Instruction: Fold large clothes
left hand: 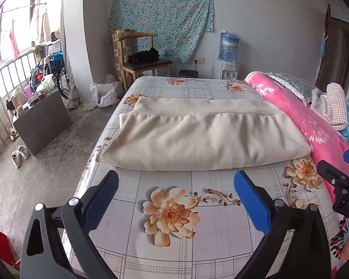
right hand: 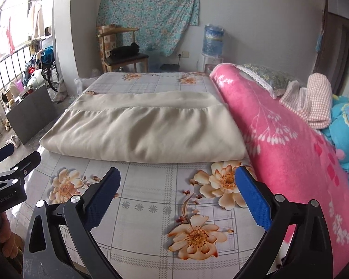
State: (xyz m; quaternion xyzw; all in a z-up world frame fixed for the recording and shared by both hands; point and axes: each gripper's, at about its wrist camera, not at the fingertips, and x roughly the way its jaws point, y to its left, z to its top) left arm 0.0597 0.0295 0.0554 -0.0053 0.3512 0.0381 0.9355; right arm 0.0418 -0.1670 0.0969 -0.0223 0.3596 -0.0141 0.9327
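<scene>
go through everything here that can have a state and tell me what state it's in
Cream fabric garment: folded over, lying flat on the bed, released.
Left tool: open, empty.
Right tool: open, empty.
Pink floral blanket: rolled along the bed's side.
Blue water bottle: upside down on its dispenser.

Daylit room, sharp in both views.
We see the window (left hand: 9, 23) blown out at left; fisheye bends and darkens the corners.

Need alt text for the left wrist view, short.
A cream garment, folded over once, lies across a bed sheet printed with flowers. The open left hand-held gripper hangs empty over the sheet on the near side of it. A rolled pink blanket runs along the right side.
</scene>
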